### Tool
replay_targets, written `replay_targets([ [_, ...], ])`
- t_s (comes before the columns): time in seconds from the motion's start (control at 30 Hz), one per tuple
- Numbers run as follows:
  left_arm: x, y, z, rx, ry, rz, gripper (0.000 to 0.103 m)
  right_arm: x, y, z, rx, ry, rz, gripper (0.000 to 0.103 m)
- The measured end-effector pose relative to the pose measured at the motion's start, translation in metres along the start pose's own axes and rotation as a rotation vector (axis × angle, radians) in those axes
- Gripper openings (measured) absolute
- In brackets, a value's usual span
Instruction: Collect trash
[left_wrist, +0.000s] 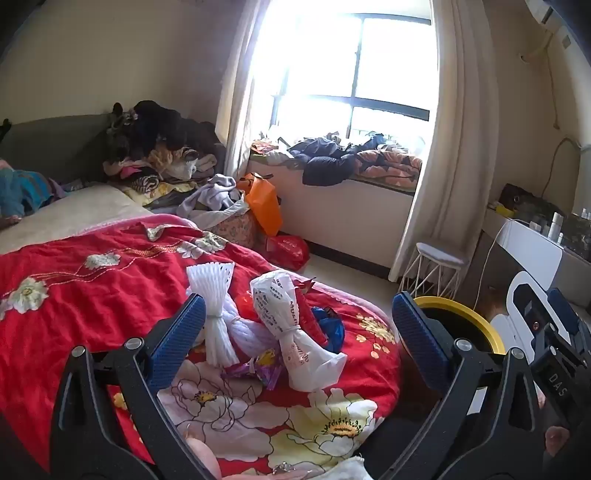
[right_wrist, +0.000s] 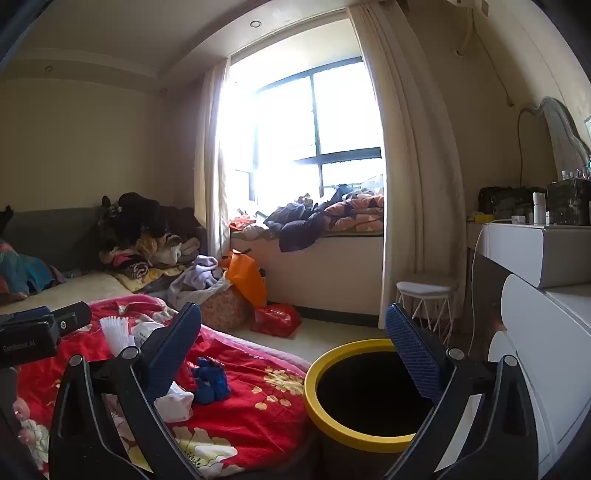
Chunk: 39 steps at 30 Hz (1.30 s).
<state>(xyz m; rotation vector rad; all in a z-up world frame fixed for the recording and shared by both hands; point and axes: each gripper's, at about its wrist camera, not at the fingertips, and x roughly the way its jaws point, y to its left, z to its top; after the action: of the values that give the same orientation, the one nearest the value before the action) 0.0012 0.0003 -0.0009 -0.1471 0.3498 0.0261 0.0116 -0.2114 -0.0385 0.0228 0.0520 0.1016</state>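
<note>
Trash lies on the red flowered quilt (left_wrist: 74, 291): a white foam net sleeve (left_wrist: 216, 317), a knotted white printed plastic bag (left_wrist: 291, 332), a purple wrapper (left_wrist: 258, 369) and a blue crumpled bag (left_wrist: 330, 325). My left gripper (left_wrist: 295, 321) is open and empty, just short of the pile. My right gripper (right_wrist: 291, 343) is open and empty beside the bed, above the yellow-rimmed bin (right_wrist: 354, 439). The blue bag (right_wrist: 210, 380) and white bag (right_wrist: 175, 404) show in the right wrist view. The bin's rim (left_wrist: 476, 321) shows behind my left gripper's right finger.
A white wire stool (right_wrist: 424, 295) and a white dresser (right_wrist: 546, 332) stand right of the bin. An orange bag (right_wrist: 245, 277), a red bag (right_wrist: 275, 319) and a laundry basket (right_wrist: 221, 306) sit by the window seat. Clothes are piled at the bed's head.
</note>
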Motion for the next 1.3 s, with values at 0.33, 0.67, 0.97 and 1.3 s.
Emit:
replay_targets([
  [0.33, -0.0016, 0.0011, 0.0006, -0.003, -0.007, -0.001, 0.093, -0.0049, -0.0019, 0.0053, 0.007, 0.0, -0.017, 0.097],
  [0.67, -0.0022, -0.0049, -0.0016, 0.002, -0.004, -0.006, 0.093, -0.0018, -0.0006, 0.0014, 0.004, 0.01, -0.031, 0.097],
  [0.97, 0.0005, -0.0044, -0.0022, 0.002, -0.005, -0.007, 0.093, -0.0028, -0.0022, 0.0017, 0.008, 0.005, -0.033, 0.097],
  [1.3, -0.0033, -0.0053, -0.0037, 0.002, -0.004, -0.007, 0.093, -0.0029, -0.0033, 0.0019, 0.009, 0.005, -0.034, 0.097],
])
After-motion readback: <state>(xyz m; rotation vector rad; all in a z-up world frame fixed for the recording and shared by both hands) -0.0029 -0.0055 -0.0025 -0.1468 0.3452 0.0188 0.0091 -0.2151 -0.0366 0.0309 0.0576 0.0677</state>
